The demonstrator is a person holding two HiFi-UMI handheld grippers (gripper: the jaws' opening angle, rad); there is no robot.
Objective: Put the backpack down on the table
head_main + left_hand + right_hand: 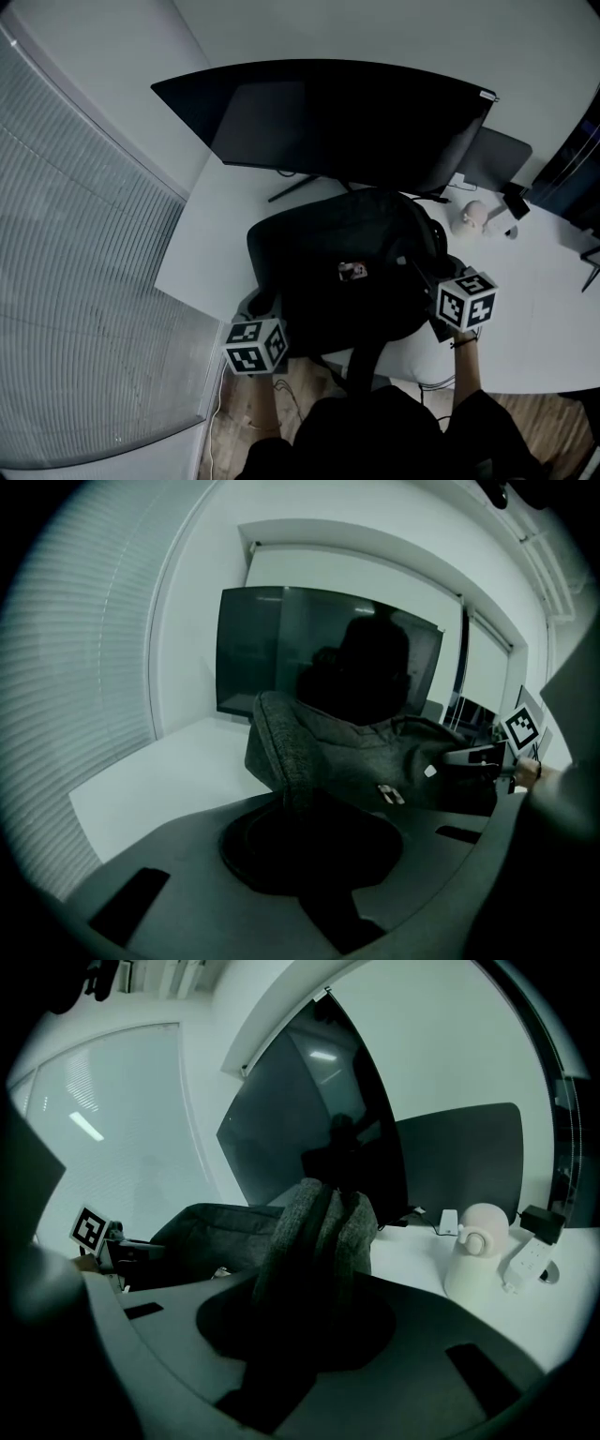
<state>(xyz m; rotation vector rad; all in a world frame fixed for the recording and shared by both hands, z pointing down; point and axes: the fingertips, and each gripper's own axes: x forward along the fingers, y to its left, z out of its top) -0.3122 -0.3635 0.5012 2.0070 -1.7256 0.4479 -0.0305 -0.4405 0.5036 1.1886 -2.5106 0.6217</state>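
A dark grey backpack (319,253) lies over the front part of the white table (216,225), just before the monitor. One strap (361,361) hangs down past the table's front edge. My left gripper (266,305) is shut on a fold of the fabric at the pack's left side; in the left gripper view the backpack (375,761) rises from the left gripper (298,803). At the pack's right side my right gripper (427,274) is shut on a bunched fabric edge. The backpack (319,1222) stands out of the right gripper (302,1283) in the right gripper view.
A wide curved monitor (337,122) stands right behind the pack. To its right are a second dark screen (497,159), a small white round device (473,216) and a white plug block (527,1258). Window blinds (84,281) run along the left.
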